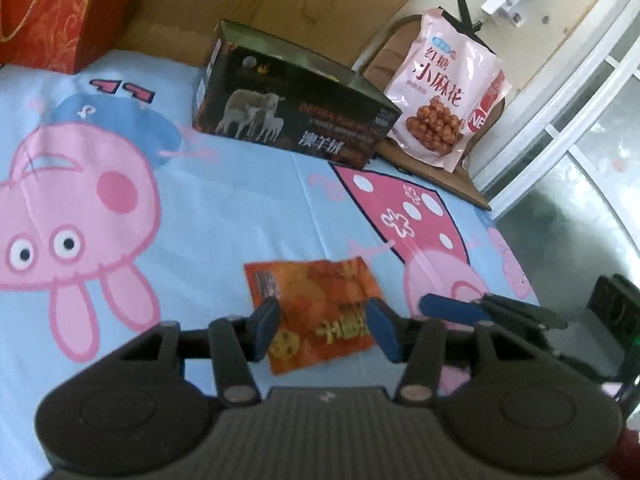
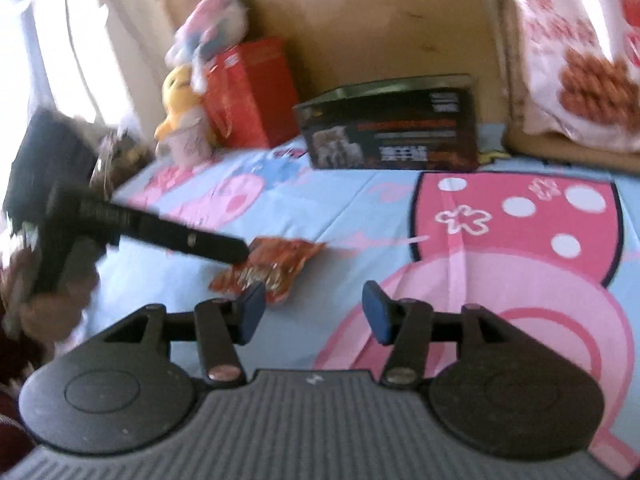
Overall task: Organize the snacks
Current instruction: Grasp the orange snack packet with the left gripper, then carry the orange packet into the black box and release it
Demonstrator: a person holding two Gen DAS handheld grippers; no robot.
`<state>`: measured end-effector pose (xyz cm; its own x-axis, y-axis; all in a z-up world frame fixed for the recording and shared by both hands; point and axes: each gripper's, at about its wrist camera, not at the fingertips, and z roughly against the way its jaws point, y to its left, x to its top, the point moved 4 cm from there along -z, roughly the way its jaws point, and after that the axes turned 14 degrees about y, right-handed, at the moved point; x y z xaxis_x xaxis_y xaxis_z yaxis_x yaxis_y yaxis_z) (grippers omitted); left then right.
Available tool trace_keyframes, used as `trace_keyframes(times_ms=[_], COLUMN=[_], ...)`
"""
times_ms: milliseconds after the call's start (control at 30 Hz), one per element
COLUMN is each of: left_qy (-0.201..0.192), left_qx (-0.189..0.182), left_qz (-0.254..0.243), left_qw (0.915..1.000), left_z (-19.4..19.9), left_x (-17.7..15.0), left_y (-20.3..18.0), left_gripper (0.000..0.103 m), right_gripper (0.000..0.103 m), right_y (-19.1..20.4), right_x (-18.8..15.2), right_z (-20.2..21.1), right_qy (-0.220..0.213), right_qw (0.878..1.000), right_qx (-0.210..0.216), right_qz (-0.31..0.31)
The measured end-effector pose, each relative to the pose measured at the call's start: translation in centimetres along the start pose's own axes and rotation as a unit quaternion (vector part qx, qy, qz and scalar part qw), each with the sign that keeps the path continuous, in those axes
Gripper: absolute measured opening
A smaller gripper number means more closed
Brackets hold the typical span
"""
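My left claw [image 1: 326, 330] is spread wide, empty, poised over the orange snack packet [image 1: 316, 312], which lies flat on the cartoon bedsheet [image 1: 224, 216] between and just ahead of my fingertips. My right claw [image 2: 314, 312] is also spread and empty; the packet [image 2: 268, 266] sits just ahead and left of it, with the left claw's tip over its far-left corner. Open sheet ahead of both claws. Further ahead: black box [image 1: 292, 114]. Ahead-right: pink snack bag [image 1: 448, 92] propped on a brown board, near the bed's right edge. Far ahead-left: red bag [image 1: 60, 12].
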<state>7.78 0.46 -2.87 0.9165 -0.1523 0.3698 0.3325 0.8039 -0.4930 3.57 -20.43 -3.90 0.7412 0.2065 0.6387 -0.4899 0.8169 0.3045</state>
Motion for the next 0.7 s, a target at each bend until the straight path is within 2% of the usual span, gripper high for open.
trace_keyframes(times_ms=[67, 167, 200, 333, 433, 600, 700], left_qy=[0.003, -0.006, -0.01, -0.023, -0.02, -0.044, -0.064], left_qx=[0.002, 0.011, 0.013, 0.03, 0.016, 0.015, 0.011], left_qz=[0.005, 0.003, 0.002, -0.013, -0.009, -0.054, -0.061], left_qw=[1.0, 0.9999, 0.9999, 0.9992, 0.9996, 0.9975, 0.9961], left_z=[-0.2, -0.6, -0.7, -1.0, -1.0, 0.2, 1.4], left_x=[-0.2, -0.4, -0.4, -0.1, 0.5, 2.5, 5.4], left_y=[-0.1, -0.7, -0.9, -1.3, -1.4, -3.8, -4.5], left_gripper=[0.049, 0.047, 0.047, 0.048, 0.047, 0.047, 0.047], right_gripper=[0.056, 0.054, 0.045, 0.035, 0.029, 0.022, 0.019], right_y=[0.6, 1.2, 1.6, 1.9, 0.9, -0.4, -1.2], right_x=[0.4, 1.4, 1.8, 2.0, 1.5, 2.5, 5.2], right_z=[-1.3, -3.0, -3.5, -4.0, -3.1, -1.2, -0.3], right_qy=[0.005, -0.002, 0.004, -0.002, -0.011, -0.052, -0.094], right_qw=[1.0, 1.0, 0.999, 1.0, 0.998, 0.989, 0.985], right_qx=[-0.004, 0.013, 0.024, 0.028, 0.061, 0.103, 0.099], right_qz=[0.017, 0.021, 0.023, 0.013, -0.031, -0.097, -0.103])
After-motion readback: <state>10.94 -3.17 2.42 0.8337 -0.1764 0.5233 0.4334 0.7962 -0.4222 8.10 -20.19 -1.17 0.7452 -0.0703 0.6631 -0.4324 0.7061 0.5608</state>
